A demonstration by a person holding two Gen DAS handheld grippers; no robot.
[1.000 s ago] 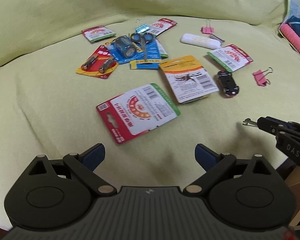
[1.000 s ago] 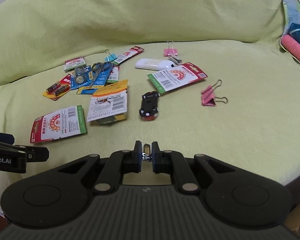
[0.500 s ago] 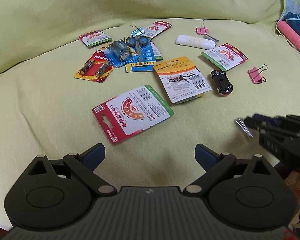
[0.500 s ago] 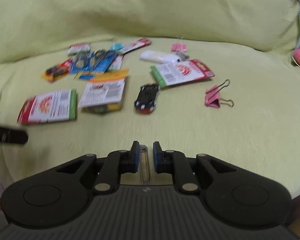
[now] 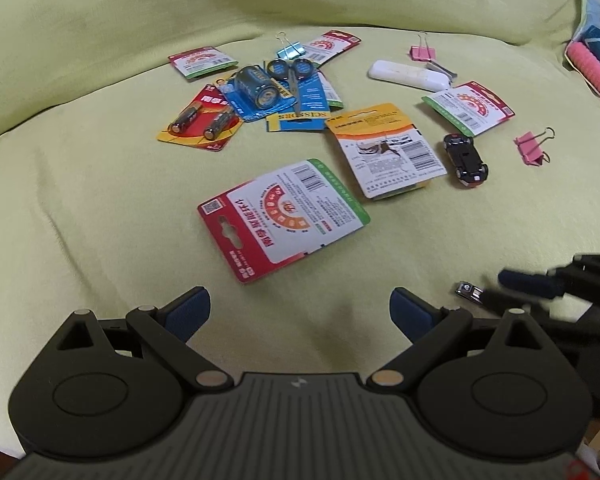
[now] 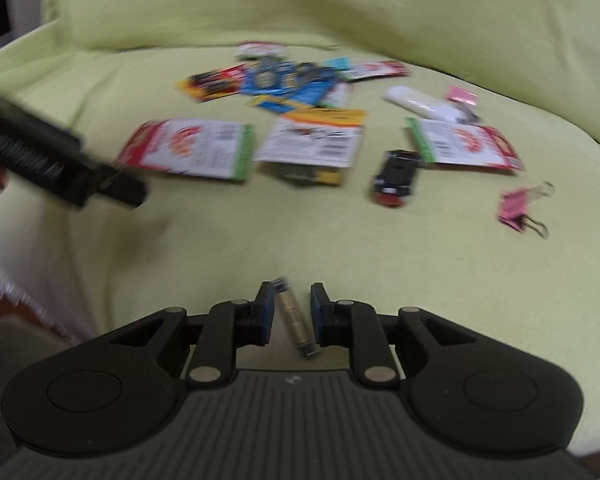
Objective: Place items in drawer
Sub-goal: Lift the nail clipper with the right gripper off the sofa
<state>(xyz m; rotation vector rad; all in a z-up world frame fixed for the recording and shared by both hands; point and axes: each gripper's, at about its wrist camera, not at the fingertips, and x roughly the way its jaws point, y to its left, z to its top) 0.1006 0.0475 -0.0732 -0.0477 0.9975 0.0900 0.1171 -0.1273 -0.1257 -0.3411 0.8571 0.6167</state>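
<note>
Nail clipper (image 6: 294,322) sits loose between parted fingers of right gripper (image 6: 290,294), touching neither pad; left gripper (image 5: 300,304) wide open, empty, above red card pack (image 5: 282,218) on green cover (image 5: 100,220).

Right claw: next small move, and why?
Probably close the right claw on the nail clipper before carrying it. The pads stand apart with gaps beside the clipper, so it looks loose. No drawer is in view. The left claw is open and empty.

- Large card (image 5: 283,219) lay nearest the left tongs (image 5: 300,308).
- Toy car (image 5: 465,155) sat right of the middle card (image 5: 385,150).
- Battery packs (image 5: 228,108) and scissors (image 5: 292,76) lay behind.
</note>
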